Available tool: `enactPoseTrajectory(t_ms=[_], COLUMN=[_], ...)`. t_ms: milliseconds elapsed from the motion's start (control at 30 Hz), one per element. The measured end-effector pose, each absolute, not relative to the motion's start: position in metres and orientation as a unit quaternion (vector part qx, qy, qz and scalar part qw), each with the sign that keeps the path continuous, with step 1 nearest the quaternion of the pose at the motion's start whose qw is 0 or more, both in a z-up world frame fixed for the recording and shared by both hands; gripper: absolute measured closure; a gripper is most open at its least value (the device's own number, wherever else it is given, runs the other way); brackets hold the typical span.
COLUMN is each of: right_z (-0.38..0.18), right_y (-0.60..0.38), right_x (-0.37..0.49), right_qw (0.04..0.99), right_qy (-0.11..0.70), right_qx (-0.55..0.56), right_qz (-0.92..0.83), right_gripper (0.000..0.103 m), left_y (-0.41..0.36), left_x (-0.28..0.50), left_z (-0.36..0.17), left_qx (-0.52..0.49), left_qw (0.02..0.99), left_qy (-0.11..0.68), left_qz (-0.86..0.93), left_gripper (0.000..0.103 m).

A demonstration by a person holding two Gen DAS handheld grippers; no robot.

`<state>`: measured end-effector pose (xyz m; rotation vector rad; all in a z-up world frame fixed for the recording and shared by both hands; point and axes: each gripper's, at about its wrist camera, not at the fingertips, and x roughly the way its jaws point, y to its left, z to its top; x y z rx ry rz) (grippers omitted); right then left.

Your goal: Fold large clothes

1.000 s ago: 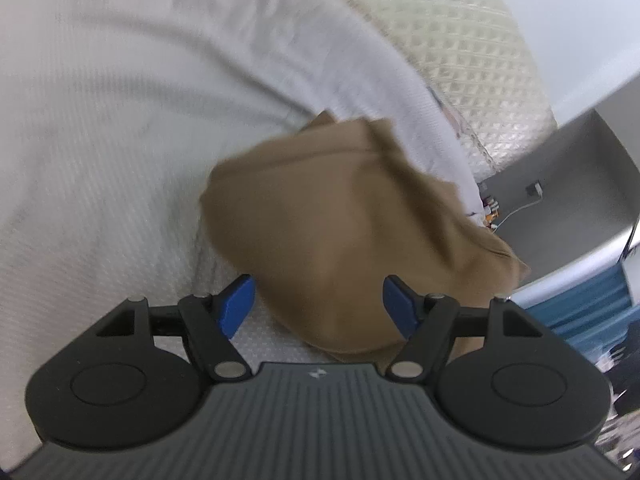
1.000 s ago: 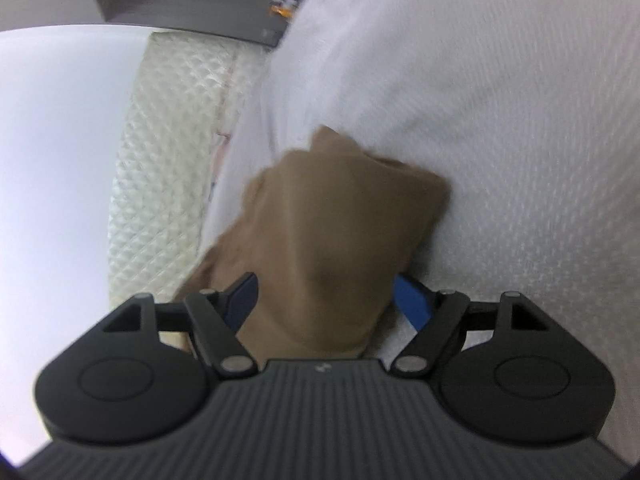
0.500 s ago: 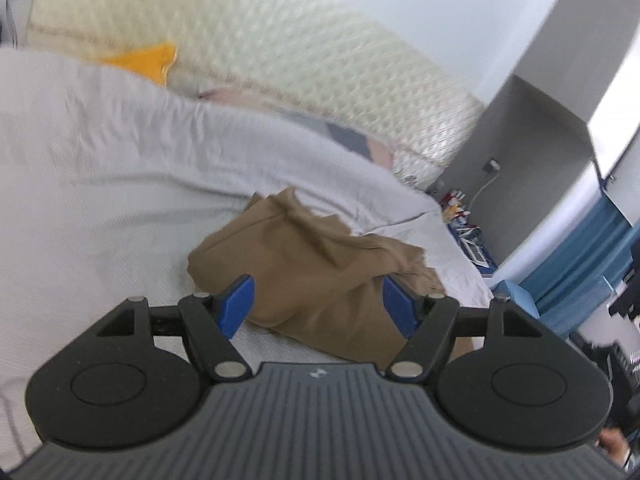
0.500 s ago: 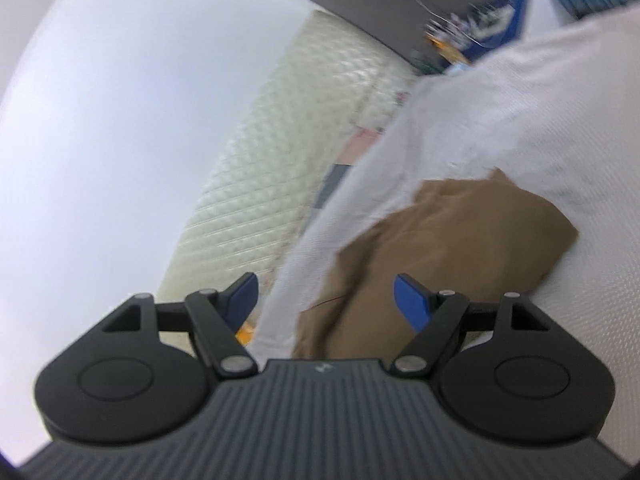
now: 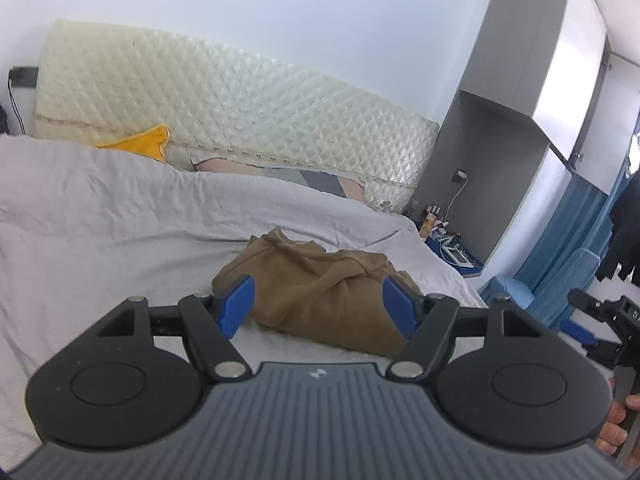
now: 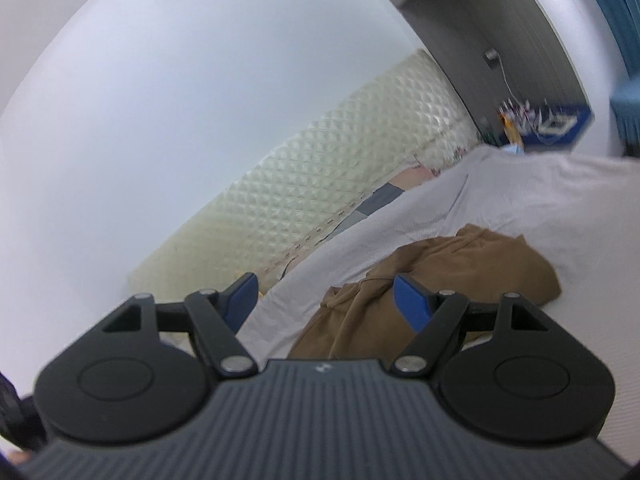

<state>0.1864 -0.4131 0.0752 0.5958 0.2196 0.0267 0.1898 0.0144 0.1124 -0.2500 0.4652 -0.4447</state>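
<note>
Blue pads (image 5: 239, 303) of the left claw (image 5: 316, 306) stand wide apart with nothing between them; the brown garment (image 5: 320, 296) shows through the gap but lies beyond the fingertips, down on the bed, untouched. That claw is held level across the frame and tips slightly down toward the bed. At the right edge of the left wrist view, a hand (image 5: 618, 420) grips the handle of the right claw (image 5: 582, 326), which is raised beside the left one and clear of the bedding.

In the right wrist view the right claw (image 6: 326, 300) is likewise spread, its pads (image 6: 412, 304) gripping nothing. Its view is rolled, so the bed slopes up toward the right. The garment (image 6: 452, 276) sits beyond and below the right-hand pad, not in contact with it.

The garment is a bunched, roughly folded brown heap with loose creases on top, resting on the pale grey bedsheet (image 5: 100, 216). It lies toward the right side of the bed in the left wrist view. Behind it the sheet rises in a wrinkled ridge. Farther back, an orange cloth (image 5: 148, 142) peeks over the sheet, in front of a cream quilted headboard (image 5: 240, 108) against the pale wall. To the right stands a grey cabinet (image 5: 492, 168), with a cluttered blue stand (image 5: 452, 250) at its foot and blue curtains (image 5: 576, 248) past that.
</note>
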Motion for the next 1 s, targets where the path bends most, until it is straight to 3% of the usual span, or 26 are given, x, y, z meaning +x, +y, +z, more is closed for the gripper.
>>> enactPoseTrajectory(t_ms=[233, 633, 1000], right_z=[0.076, 0.025, -0.023], right_y=[-0.363, -0.297, -0.28], right_x=[0.143, 0.092, 0.093], right_qw=[0.973, 0.991, 0.989], right_qy=[0.121, 0.106, 0.127], right_qx=[0.197, 0.081, 0.064], right_qz=[-0.016, -0.024, -0.032], right_gripper=[0.025, 0.026, 0.026], left_y=[0.021, 0.026, 0.023], left_x=[0.132, 0.061, 0.042], left_z=[0.101, 0.054, 0.006], left_qx=[-0.083, -0.037, -0.018], left_qw=[0.95, 0.962, 0.968], left_qy=[0.21, 0.178, 0.17], left_qz=[-0.215, -0.203, -0.184], left_gripper=[0.028, 0.028, 0.028])
